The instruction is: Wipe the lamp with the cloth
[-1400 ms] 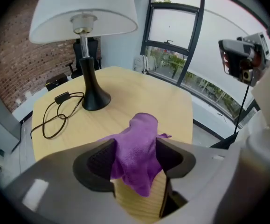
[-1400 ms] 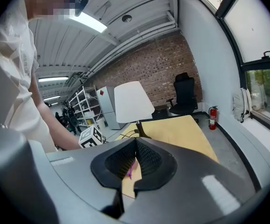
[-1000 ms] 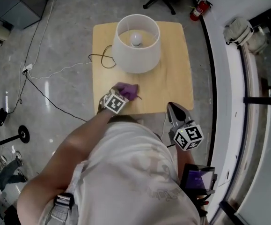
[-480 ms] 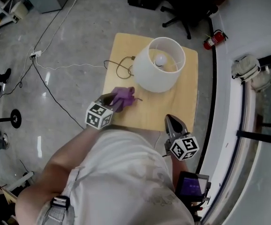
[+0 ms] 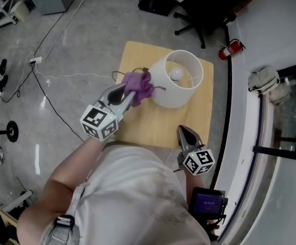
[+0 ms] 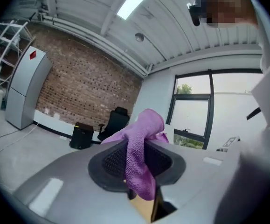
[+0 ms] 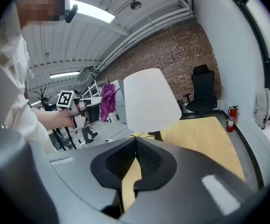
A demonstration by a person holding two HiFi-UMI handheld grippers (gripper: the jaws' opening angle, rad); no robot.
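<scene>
A white lamp (image 5: 177, 80) with a drum shade stands at the far end of a small wooden table (image 5: 153, 121). My left gripper (image 5: 129, 93) is raised beside the shade's left side and shut on a purple cloth (image 5: 140, 86). Its jaws have just closed a little further on it. In the left gripper view the cloth (image 6: 141, 162) hangs folded between the pads. My right gripper (image 5: 184, 131) hovers shut and empty over the table's near right edge. From the right gripper view the shade (image 7: 151, 99) is ahead, with the cloth (image 7: 108, 101) to its left.
The lamp's cord (image 5: 124, 75) coils on the table's left corner and runs off to cables on the floor (image 5: 61, 78). A black office chair (image 5: 204, 9) and a fire extinguisher (image 5: 229, 49) stand beyond the table. A window wall (image 5: 270, 137) runs along the right.
My left gripper has lifted the purple cloth off the table's near left part and carried it up to the lampshade's left side. The right gripper has shifted slightly.
</scene>
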